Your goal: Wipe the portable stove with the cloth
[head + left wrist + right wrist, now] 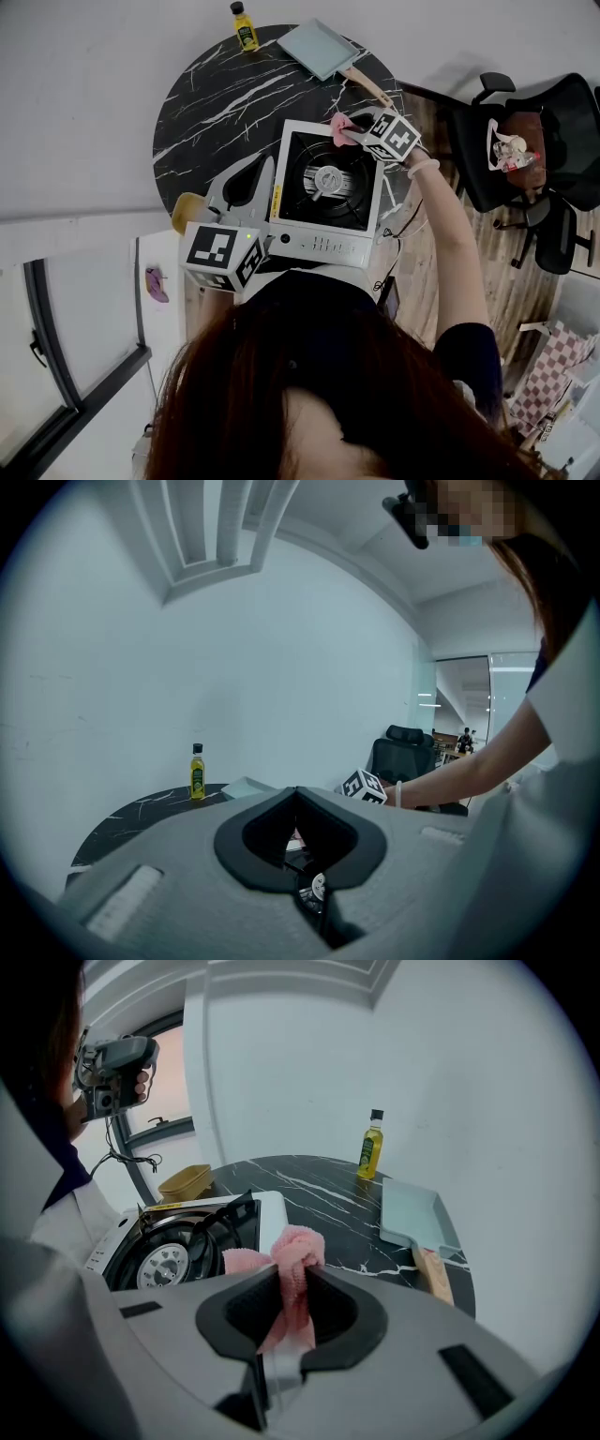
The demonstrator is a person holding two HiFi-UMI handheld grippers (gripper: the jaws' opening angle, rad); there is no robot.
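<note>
Two grippers: both mine, one at each side of the stove.
Left gripper: jaws together with nothing between them; it lies at the stove's near left side, tips pointing away from me along that side.
Right gripper: jaws clamped on the cloth; I reach it out to the stove's far right corner.
Cloth: pink, bunched; its length runs along the slot between my jaws, and a knotted wad pokes out past the tips toward the burner. Whether it touches the stove I cannot tell.
Stove: white body, black burner well; it sits on the near half of the table, straight in front of me. The control strip faces me, and the body reads a little longer near-to-far than across, slightly skewed.
Table: round, black with white veins.
Oil bottle: upright at the far rim, well apart from the stove.
Pan: pale blue, rectangular, beyond the stove; its wooden handle points toward my right gripper.
Tan container: at the left rim, just beside my left gripper.
Office chairs: black, on the floor to my right.
</note>
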